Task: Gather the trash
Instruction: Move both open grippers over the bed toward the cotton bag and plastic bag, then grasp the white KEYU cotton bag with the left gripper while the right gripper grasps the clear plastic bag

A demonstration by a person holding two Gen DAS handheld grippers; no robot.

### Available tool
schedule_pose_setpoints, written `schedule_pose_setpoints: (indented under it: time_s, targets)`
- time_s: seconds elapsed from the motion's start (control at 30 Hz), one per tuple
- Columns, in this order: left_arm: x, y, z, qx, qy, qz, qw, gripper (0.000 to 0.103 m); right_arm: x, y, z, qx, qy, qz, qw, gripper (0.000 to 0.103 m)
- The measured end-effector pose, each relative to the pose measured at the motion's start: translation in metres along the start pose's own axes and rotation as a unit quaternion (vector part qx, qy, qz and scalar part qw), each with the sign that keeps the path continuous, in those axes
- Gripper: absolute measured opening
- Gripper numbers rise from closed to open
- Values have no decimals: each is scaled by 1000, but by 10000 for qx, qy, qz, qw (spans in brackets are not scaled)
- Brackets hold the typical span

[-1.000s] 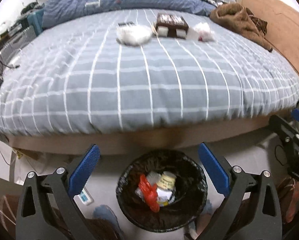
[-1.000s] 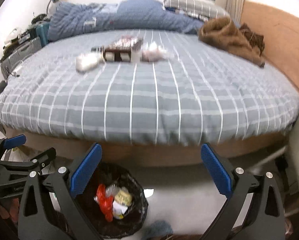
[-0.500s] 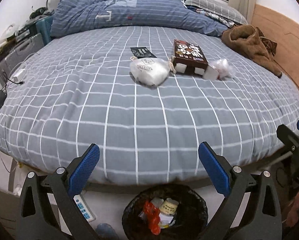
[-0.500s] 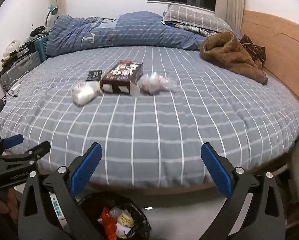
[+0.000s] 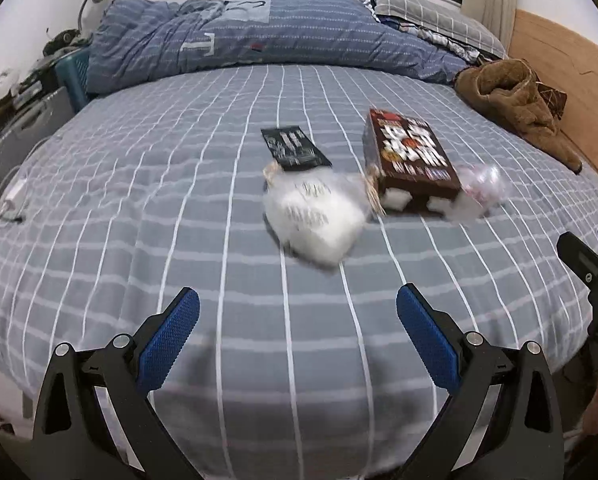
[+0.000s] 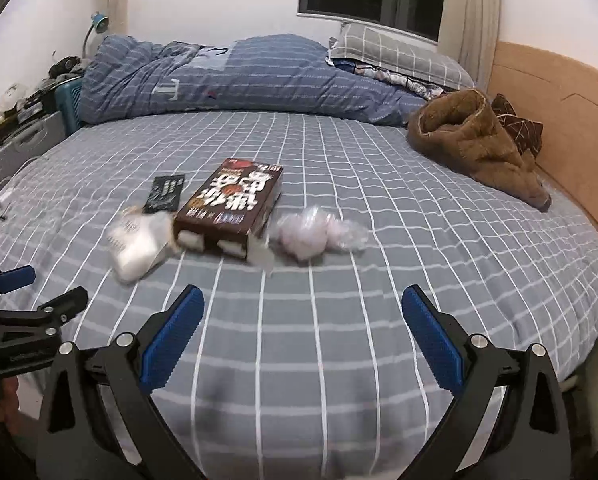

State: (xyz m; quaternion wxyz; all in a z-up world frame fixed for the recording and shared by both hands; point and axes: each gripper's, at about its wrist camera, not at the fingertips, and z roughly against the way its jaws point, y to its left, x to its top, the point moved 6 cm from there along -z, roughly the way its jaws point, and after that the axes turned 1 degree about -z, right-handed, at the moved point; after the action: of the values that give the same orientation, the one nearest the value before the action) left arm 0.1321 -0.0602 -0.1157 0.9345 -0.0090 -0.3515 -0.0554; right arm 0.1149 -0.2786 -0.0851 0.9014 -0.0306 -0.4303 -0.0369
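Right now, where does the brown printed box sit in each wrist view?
Left wrist: brown box lies right of centre on the bed, white bag to its left.
Right wrist: brown box lies left of centre, crumpled clear plastic to its right.
Shared landmark: brown fleece garment by the headboard.

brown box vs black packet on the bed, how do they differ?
The brown box is a thick carton with bold white and red print; the black packet is flat and thin with small white print. The box is clearly larger. The box's near end is open, with white contents showing; the packet shows no opening. From the right wrist view the packet lies left of the box. Both lie flat on the checked bedspread, untouched by either gripper.
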Motion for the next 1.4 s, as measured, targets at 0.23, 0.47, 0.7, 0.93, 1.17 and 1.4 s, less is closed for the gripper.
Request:
schedule_pose_setpoints:
  time_s: [0.23,0.47,0.7,0.93,1.17,1.4]
  targets:
    - [35,-4,-37,-57,23,-199,9998,97,23,-11,-57,-125,133,-119,9998,95]
    - [51,-13,-72,-273,253,-411,9985,97,39,-15,-102,-156,252,-146,9995,95]
    - [54,-11,-93,-348,472,-439,9973,96,35,-12,-129,-94,431,-10,9990,90]
    - [44,-11,-110,-501,748,-400,9951,88,25,-5,-145,36,707,113,9974,76]
    - [42,-12,-110,-520,750,-357,9952,70,21,-3,-146,248,831,148,9961,52]
    - [41,-12,-112,-412,729,-367,9958,62,17,0,-146,236,907,151,9955,37]
